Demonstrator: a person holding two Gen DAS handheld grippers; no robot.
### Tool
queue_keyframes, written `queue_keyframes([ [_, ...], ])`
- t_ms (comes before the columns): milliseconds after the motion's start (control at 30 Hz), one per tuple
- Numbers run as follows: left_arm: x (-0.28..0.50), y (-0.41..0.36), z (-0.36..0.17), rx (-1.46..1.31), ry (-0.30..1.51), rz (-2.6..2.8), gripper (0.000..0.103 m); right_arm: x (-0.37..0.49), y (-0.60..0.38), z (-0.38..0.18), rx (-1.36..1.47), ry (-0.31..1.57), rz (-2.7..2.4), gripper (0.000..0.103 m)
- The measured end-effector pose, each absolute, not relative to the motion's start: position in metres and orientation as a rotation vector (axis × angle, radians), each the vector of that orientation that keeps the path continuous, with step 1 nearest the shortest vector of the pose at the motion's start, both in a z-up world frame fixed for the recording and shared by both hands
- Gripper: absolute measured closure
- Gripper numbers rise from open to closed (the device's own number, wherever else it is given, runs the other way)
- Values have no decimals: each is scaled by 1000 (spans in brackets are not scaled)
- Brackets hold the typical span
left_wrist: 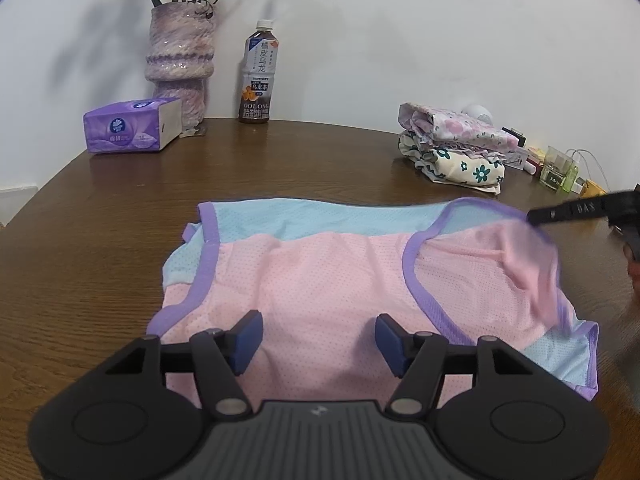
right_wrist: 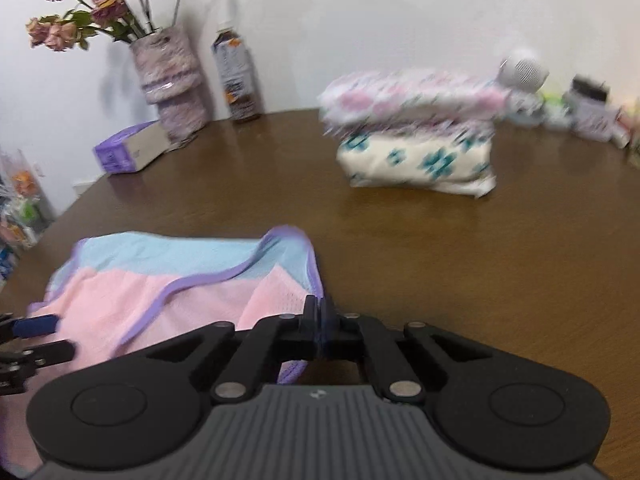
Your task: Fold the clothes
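A pink and light-blue mesh vest with purple trim (left_wrist: 320,276) lies spread on the brown table (left_wrist: 120,220). My left gripper (left_wrist: 319,340) hovers open over its near pink part, with nothing between the blue pads. My right gripper (right_wrist: 319,320) is shut on the vest's (right_wrist: 140,292) purple-trimmed right edge and holds that side lifted. In the left wrist view the right gripper (left_wrist: 534,216) shows at the right edge, with the raised pink cloth blurred below it. The left gripper's blue pad (right_wrist: 36,326) shows at the left of the right wrist view.
A stack of folded floral clothes (left_wrist: 456,148) sits at the back right. A purple tissue pack (left_wrist: 132,126), a knitted vase with flowers (left_wrist: 180,64) and a tea bottle (left_wrist: 258,76) stand along the wall. Small bottles and jars (left_wrist: 560,168) crowd the far right.
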State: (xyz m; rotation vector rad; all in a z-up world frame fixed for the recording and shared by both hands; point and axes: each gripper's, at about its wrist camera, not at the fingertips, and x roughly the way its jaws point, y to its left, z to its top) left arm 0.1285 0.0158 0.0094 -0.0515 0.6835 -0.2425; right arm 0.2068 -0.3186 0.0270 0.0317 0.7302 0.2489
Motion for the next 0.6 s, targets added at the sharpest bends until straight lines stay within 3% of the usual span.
queue_keyframes([
  [133, 128, 16, 9, -49, 682, -244, 41, 223, -332, 35, -85, 682, 147, 101],
  [267, 129, 17, 8, -46, 680, -248, 40, 235, -353, 38, -20, 694, 107, 81],
  [500, 128, 15, 8, -43, 680, -254, 38, 189, -339, 37, 71, 734, 253, 80],
  [600, 128, 16, 9, -43, 680, -254, 38, 169, -328, 31, 80, 754, 283, 73],
])
